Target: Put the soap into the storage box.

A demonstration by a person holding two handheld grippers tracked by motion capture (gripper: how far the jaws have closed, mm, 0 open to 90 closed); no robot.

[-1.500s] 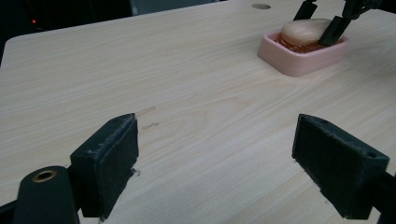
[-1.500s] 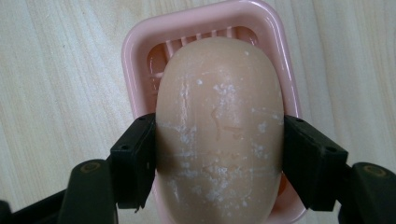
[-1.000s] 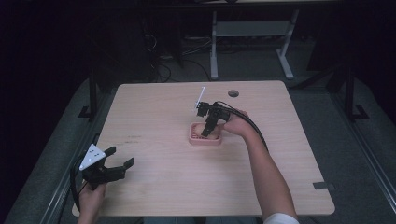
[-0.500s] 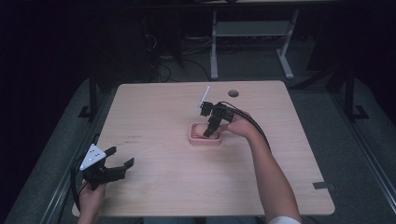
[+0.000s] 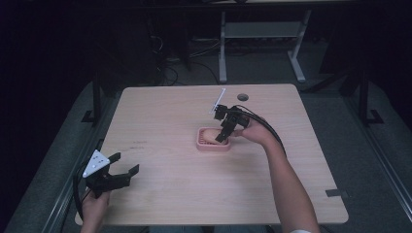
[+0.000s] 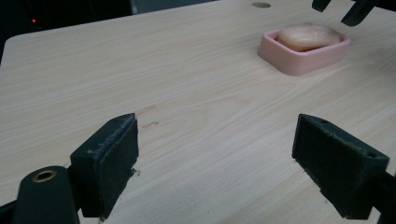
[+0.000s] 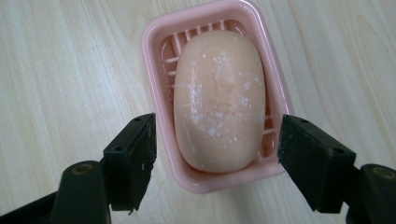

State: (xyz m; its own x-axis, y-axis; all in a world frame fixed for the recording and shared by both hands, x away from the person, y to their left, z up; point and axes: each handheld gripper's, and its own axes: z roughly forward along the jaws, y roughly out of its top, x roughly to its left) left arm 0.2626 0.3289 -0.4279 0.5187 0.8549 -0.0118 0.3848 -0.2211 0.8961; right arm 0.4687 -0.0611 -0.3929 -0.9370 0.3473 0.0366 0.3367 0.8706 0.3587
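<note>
Your right gripper (image 7: 217, 149) hangs wide open over the pale peach oval soap bar (image 7: 218, 100), which lies in the pink slatted plastic soap dish (image 5: 213, 143) near the table's middle; close off-centre and the jaws may catch the rim, tipping the dish; your left gripper (image 5: 123, 166), also wide, idles near-left.

The left tongs (image 5: 127, 164) sit low at the near left corner, gripped by the left hand (image 5: 93, 208), jaws spread wide and pointing toward the far right. The right forearm (image 5: 290, 187) reaches forward from the near edge; the right hand (image 5: 256, 132) tilts the right tongs (image 5: 222, 137) steeply downward, jaws parted wide.
</note>
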